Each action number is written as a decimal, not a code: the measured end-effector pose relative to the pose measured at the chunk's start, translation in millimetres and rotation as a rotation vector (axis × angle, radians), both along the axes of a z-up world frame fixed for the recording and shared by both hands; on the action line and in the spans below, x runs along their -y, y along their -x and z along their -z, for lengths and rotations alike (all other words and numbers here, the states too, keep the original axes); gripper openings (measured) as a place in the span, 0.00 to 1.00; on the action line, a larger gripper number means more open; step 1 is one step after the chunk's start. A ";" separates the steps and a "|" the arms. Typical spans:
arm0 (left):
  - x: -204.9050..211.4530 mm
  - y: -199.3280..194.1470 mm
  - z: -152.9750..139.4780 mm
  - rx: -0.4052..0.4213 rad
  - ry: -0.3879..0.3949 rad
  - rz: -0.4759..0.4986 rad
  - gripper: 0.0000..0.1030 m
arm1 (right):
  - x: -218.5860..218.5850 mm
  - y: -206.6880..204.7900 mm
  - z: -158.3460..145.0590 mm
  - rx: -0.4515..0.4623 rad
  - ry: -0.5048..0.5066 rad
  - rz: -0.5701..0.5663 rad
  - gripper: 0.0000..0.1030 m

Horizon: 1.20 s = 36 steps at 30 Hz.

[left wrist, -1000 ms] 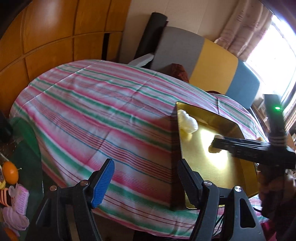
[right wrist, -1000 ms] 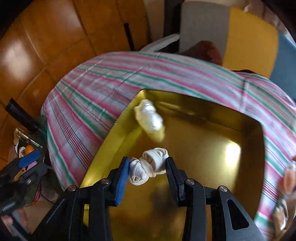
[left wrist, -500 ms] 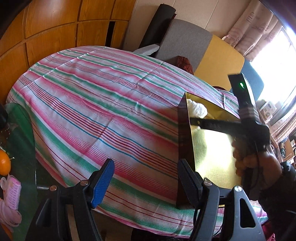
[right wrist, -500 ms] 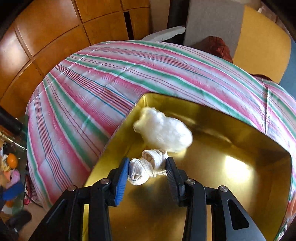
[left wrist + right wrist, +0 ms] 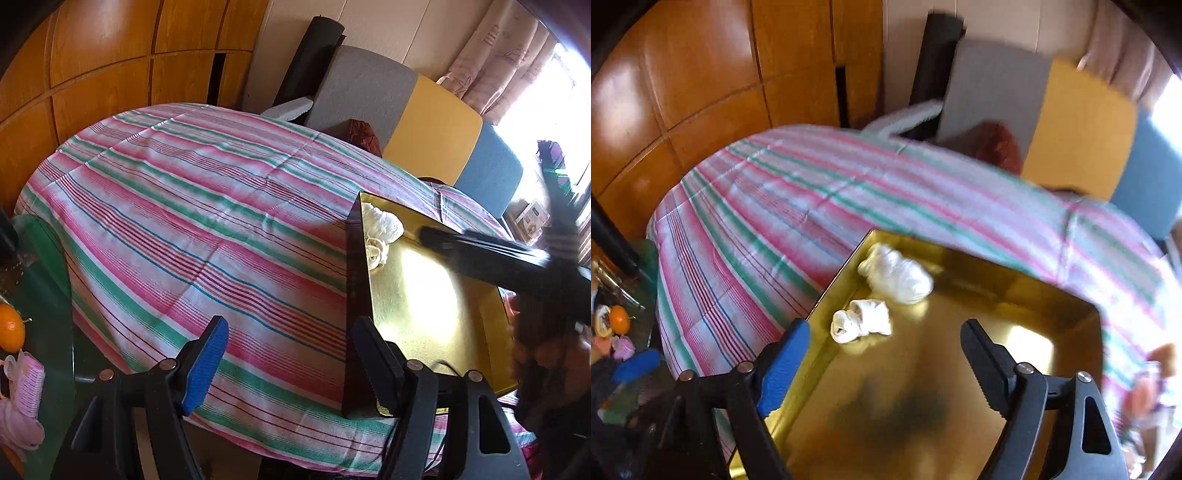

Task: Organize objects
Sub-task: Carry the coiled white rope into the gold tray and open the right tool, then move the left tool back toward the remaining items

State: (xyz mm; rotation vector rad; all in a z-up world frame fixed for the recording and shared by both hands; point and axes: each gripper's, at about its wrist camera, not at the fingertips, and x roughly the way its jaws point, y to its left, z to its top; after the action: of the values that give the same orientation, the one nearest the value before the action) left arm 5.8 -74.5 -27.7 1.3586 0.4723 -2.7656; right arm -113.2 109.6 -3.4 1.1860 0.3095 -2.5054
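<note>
A gold tray (image 5: 960, 369) lies on the striped cloth at the right side of the table; it also shows in the left wrist view (image 5: 424, 295). Two white rolled socks lie in its far left corner: a larger one (image 5: 897, 275) and a smaller one (image 5: 860, 321) in front of it, also seen in the left wrist view, larger (image 5: 382, 221), smaller (image 5: 376, 251). My right gripper (image 5: 882, 365) is open and empty, above the tray just behind the smaller sock. My left gripper (image 5: 290, 358) is open and empty over the table's near edge, left of the tray.
The table wears a pink, green and white striped cloth (image 5: 184, 221). A chair with grey, yellow and blue panels (image 5: 424, 122) stands behind it. An orange (image 5: 9, 328) and pink items lie on a low green surface at the left. Wooden panels line the wall.
My right gripper has opened and let go of the smaller sock, which now lies in the tray by the larger one. The gripper has pulled back and up. My left gripper barely moved.
</note>
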 end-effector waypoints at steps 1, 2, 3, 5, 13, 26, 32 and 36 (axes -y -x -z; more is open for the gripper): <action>-1.8 -0.3 -1.1 -0.002 0.004 0.001 0.69 | -0.7 -11.1 -10.0 -0.038 -0.013 0.003 0.87; -4.2 -0.7 -2.3 -0.004 0.006 0.004 0.69 | -2.2 -20.6 -17.8 -0.070 -0.026 0.007 0.88; -6.2 -1.3 -3.4 -0.008 0.008 0.007 0.69 | -2.4 -28.3 -25.0 -0.096 -0.036 0.010 0.90; -11.7 -2.8 -5.9 -0.014 0.010 0.016 0.69 | -5.6 -45.9 -38.4 -0.139 -0.039 0.009 0.90; -34.0 -10.3 -11.9 -0.019 0.028 0.054 0.69 | -23.5 -89.9 -70.1 -0.220 -0.047 0.056 0.91; -71.6 -14.6 -23.2 -0.028 0.082 0.123 0.69 | -70.8 -117.2 -87.9 -0.291 -0.059 0.175 0.92; -93.2 -12.0 -28.6 -0.030 0.109 0.169 0.69 | -95.0 -121.4 -87.3 -0.295 -0.058 0.219 0.92; -107.9 -10.5 -33.0 -0.039 0.118 0.201 0.69 | -110.0 -125.7 -87.8 -0.304 -0.064 0.252 0.92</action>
State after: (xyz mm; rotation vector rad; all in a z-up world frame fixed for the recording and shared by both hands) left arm 16.3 33.4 5.3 1.3991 0.1778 -2.9278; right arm 12.5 219.7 84.5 0.9114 0.3359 -2.9218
